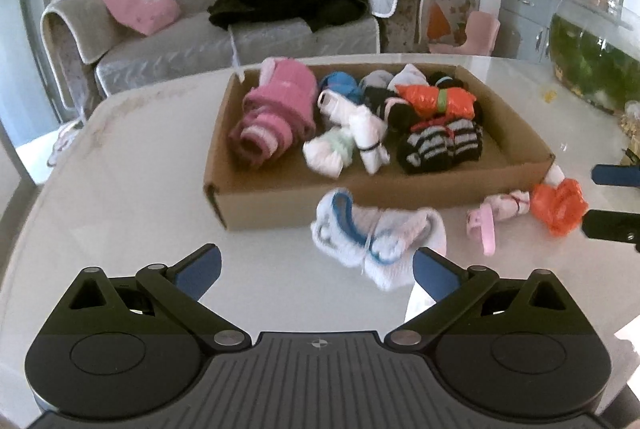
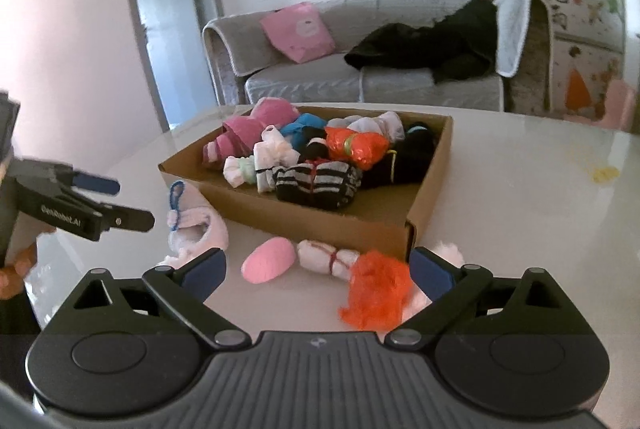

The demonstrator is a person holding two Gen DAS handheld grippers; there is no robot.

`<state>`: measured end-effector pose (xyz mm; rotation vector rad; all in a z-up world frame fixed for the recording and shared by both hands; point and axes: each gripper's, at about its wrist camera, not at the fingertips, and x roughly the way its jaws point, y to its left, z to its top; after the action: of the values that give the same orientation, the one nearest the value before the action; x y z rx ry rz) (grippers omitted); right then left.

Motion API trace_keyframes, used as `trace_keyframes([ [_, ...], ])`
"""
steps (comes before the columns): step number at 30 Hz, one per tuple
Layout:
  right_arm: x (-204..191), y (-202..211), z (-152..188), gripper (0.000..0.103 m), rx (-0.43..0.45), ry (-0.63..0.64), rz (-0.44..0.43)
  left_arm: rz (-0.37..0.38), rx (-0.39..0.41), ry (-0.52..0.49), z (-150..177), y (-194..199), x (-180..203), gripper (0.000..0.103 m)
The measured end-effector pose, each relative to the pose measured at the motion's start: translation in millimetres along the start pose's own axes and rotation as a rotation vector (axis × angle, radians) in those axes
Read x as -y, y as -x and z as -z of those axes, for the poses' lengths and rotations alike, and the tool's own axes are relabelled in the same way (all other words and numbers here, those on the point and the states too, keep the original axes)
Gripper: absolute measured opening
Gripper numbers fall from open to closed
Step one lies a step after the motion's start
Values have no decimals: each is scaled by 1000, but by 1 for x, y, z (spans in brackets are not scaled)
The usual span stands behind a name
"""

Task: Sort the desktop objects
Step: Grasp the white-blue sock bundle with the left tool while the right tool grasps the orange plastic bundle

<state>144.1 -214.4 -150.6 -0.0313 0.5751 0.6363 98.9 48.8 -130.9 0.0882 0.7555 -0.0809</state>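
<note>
An open cardboard box [image 1: 280, 203] [image 2: 308, 219] on the white table holds several rolled sock bundles, among them a pink roll [image 1: 276, 109], an orange bundle [image 1: 436, 99] and a black-and-grey striped pair [image 1: 440, 145]. In front of the box lie a fluffy white-and-blue slipper [image 1: 376, 241] [image 2: 192, 225], a pink oval piece [image 2: 268, 265] [image 1: 482, 229], a white tied bundle [image 2: 326, 257] [image 1: 508, 205] and a loose orange bundle [image 2: 376, 293] [image 1: 560, 207]. My left gripper [image 1: 316, 269] [image 2: 120, 203] is open just short of the slipper. My right gripper [image 2: 318, 271] [image 1: 596, 197] is open, with the orange bundle between its fingers, near the right one.
A grey sofa [image 1: 200, 41] with a pink bag [image 1: 140, 1] and dark clothing stands behind the table. A fish tank [image 1: 596, 61] sits at the table's far right. A small yellow scrap [image 2: 604, 173] lies on the table right of the box. A hand [image 2: 16, 265] holds the left gripper.
</note>
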Motion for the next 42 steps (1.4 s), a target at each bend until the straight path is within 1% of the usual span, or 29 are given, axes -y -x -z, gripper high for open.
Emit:
trace_keyframes([
  [3, 1, -16, -2, 97, -38, 44, -1, -10, -3, -9, -9, -11, 6, 103],
  [7, -5, -25, 12, 95, -96, 100, 10, -16, -31, -20, -14, -30, 12, 103],
  [8, -5, -27, 15, 93, -112, 103, 7, -11, -34, -24, -13, -33, 14, 103],
  [11, -6, -24, 27, 92, -134, 96, -6, -12, -41, -36, -13, -40, 19, 103],
  [15, -6, -20, 38, 92, -129, 88, -2, -11, -62, -45, -10, -51, 22, 103],
  [21, 2, -22, 38, 91, -106, 40, 8, 4, -51, -24, -9, -55, 18, 103],
  [22, 3, -23, 38, 89, -104, 34, 9, 7, -48, -17, -9, -56, 18, 103],
  [24, 4, -24, 38, 89, -97, 28, 8, 13, -39, -9, -8, -57, 16, 103],
  [28, 6, -26, 36, 85, -99, 24, 4, 17, -28, -6, -5, -59, 17, 103],
  [30, 6, -27, 35, 80, -98, 30, 7, 24, -28, 4, -3, -60, 16, 103],
  [31, 6, -27, 35, 76, -97, 34, 11, 28, -28, 7, -2, -60, 16, 103],
  [32, 5, -26, 36, 70, -94, 37, 14, 31, -28, 11, -1, -61, 15, 102],
  [33, 5, -27, 36, 67, -91, 40, 18, 35, -29, 13, 0, -61, 15, 102],
  [35, 5, -26, 36, 52, -82, 39, 27, 55, -33, 22, 2, -62, 13, 98],
  [36, 6, -25, 37, 50, -79, 39, 31, 68, -35, 28, 2, -62, 13, 96],
  [38, 5, -24, 37, 48, -77, 44, 35, 94, -41, 42, 2, -61, 12, 90],
  [42, 4, -24, 36, 46, -75, 46, 35, 115, -41, 42, 2, -59, 13, 82],
])
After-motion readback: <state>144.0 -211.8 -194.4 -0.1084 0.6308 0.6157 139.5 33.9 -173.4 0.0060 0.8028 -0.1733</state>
